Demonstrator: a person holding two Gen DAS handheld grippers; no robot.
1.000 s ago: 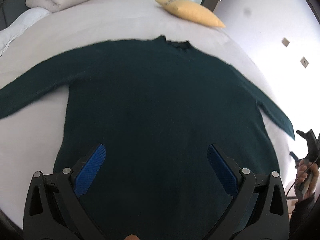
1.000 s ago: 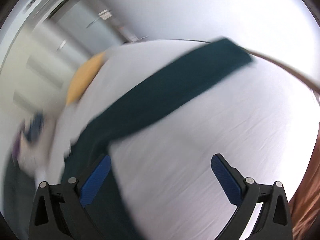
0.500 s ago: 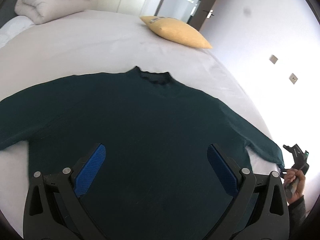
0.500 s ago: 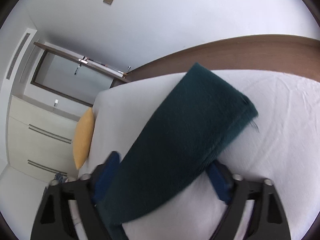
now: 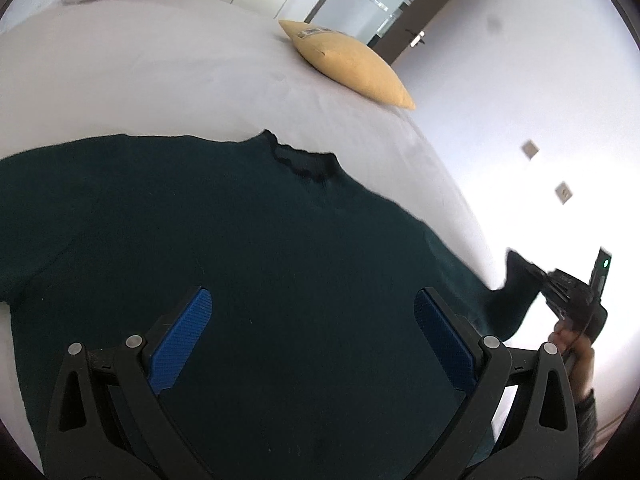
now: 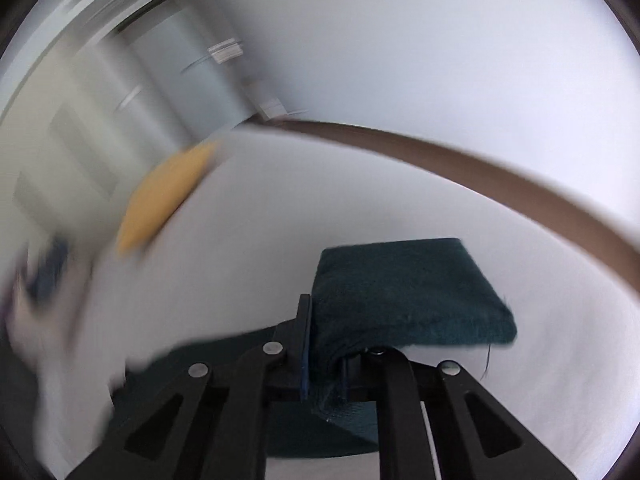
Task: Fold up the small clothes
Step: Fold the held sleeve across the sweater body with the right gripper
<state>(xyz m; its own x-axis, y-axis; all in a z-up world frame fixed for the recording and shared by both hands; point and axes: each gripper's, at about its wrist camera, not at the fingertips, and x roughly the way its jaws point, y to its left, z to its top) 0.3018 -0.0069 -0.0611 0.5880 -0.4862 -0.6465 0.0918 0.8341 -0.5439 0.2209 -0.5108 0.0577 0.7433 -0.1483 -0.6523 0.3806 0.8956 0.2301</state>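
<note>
Dark teal knit sweater (image 5: pixel 248 264) spread flat across the lower centre of the left wrist view, collar toward the yellow cushion (image 5: pixel 352 68) at upper centre, on a white bed sheet (image 5: pixel 140 76). Left gripper (image 5: pixel 312 320) hovering above the sweater body, blue pads (image 5: pixel 182 340) wide apart, holding nothing. Right gripper (image 6: pixel 340 354) clamped tight on the sleeve cuff (image 6: pixel 404 292), cuff end jutting forward past the fingertips and lifted off the sheet; seen also at the right edge of the left wrist view, with the sleeve raised there.

Risks from here, as judgement only:
- Thin bite on loose knit: cuff likely to slip free if pulled fast, and heavy blur in the right wrist view hints at quick motion.
- Nothing pinning the body: dragging the sleeve across could pull the shoulder along, bunching the flat panel and skewing the fold line.
- Open left pads low over the fabric: easy to snag or ruffle the knit on the way down.
- Loose thread at the cuff edge, lower right of the right wrist view: could catch in the mechanism.
- Sleeve laid crooked or twisted would spoil later folds.
</note>
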